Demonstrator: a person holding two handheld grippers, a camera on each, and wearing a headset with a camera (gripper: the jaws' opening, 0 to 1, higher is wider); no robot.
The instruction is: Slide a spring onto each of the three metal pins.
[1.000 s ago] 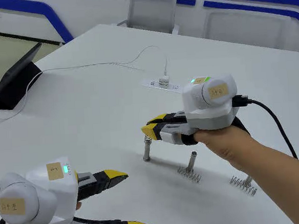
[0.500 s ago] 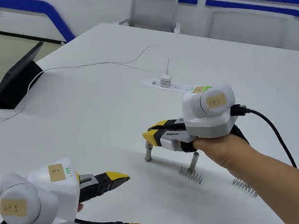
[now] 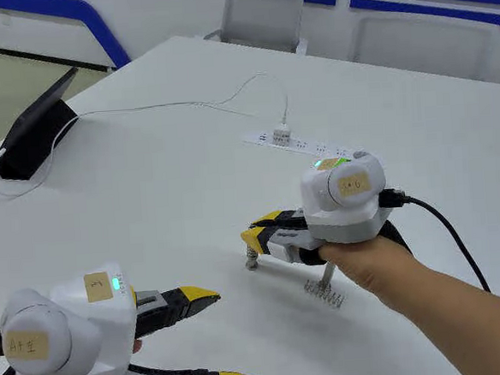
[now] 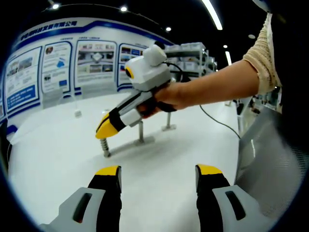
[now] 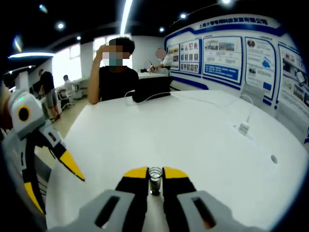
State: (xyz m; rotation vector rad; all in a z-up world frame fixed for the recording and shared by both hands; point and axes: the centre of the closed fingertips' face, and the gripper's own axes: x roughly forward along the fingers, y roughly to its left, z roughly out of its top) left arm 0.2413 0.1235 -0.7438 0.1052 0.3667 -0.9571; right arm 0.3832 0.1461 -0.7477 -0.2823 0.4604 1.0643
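**Head view.** The end pin (image 3: 252, 261) stands upright on the white bench (image 3: 148, 203). The right tongs (image 3: 255, 236) reach in level from the side, with their yellow tips pressed together directly above the pin's top. What they hold is too small to make out here. Just beside the end pin, toward the holding hand (image 3: 358, 257), stands the middle pin (image 3: 327, 275). A loose spring (image 3: 324, 293) lies flat on the bench at its foot. The hand and forearm cover the bench beyond that. The left tongs (image 3: 222, 337) sit well apart from the end pin, toward the person, spread wide and holding nothing.

**Left gripper view.** The left tongs (image 4: 159, 170) gape empty and point toward the end pin (image 4: 105, 151). The right tongs (image 4: 107, 126) slant down over it with a spring (image 4: 102, 142) held at their tips. The spring's long axis is in line with the upright pin, and its lowest coils appear to meet the pin's top. The middle pin (image 4: 140, 131) and the third pin (image 4: 168, 121) stand in a row behind the end pin.

**Right gripper view.** The right tongs (image 5: 155, 173) are clamped on the spring (image 5: 155, 172), seen end-on as a ring with something dark inside, probably the pin's top. The coming move looks like a push straight down the pin's axis, and the right tongs are the nearer ones. How far the coils have gone over the pin cannot be told. The left tongs (image 5: 67, 164) wait off to one side.
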